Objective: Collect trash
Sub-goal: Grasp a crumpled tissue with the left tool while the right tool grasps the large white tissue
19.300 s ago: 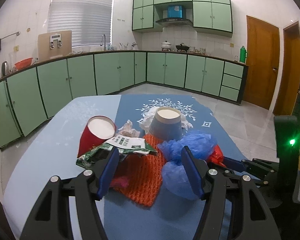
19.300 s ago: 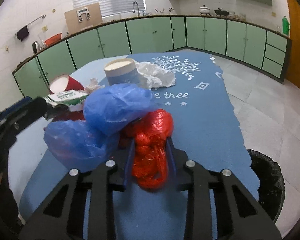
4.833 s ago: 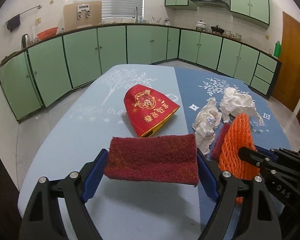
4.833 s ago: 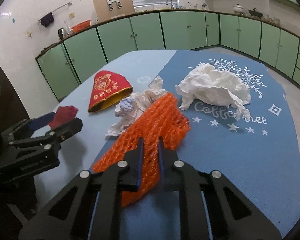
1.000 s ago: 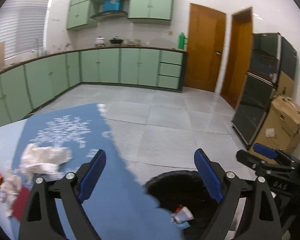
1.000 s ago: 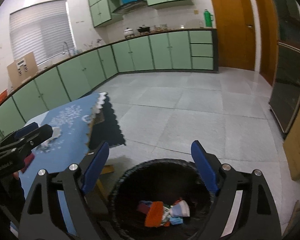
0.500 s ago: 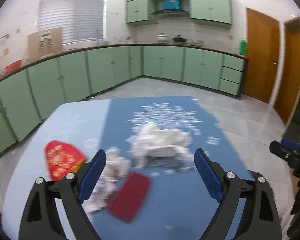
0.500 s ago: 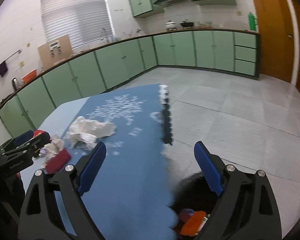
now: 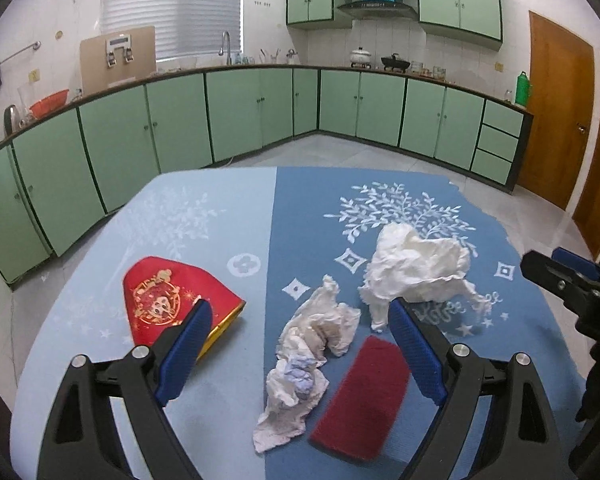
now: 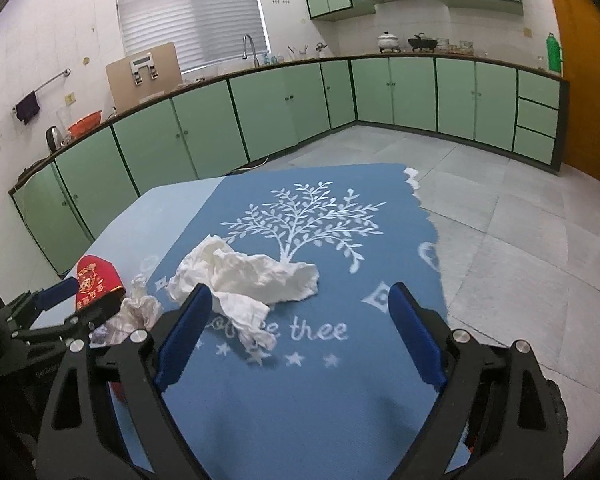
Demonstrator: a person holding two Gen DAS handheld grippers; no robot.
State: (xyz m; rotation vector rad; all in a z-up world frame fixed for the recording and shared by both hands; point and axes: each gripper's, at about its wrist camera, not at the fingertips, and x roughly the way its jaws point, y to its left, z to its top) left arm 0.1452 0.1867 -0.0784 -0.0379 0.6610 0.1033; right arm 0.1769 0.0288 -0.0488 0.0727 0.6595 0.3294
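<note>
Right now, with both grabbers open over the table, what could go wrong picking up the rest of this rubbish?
The dirty crumpled tissue touches the dark red scouring pad, so the open left gripper may snag both or drag one. The big white crumpled paper is loose and floppy; the open right gripper might pinch only a flap, letting it slip. The red paper cup lies flattened, probably hard to get under.

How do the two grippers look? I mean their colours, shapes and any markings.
Both look alike. The left gripper and the right gripper each have a black frame with cut-out openings and silver screws. Each finger ends in a blue ribbed pad. Small pale lettering sits on the black body, too small to read. No cables or sleeves show.
</note>
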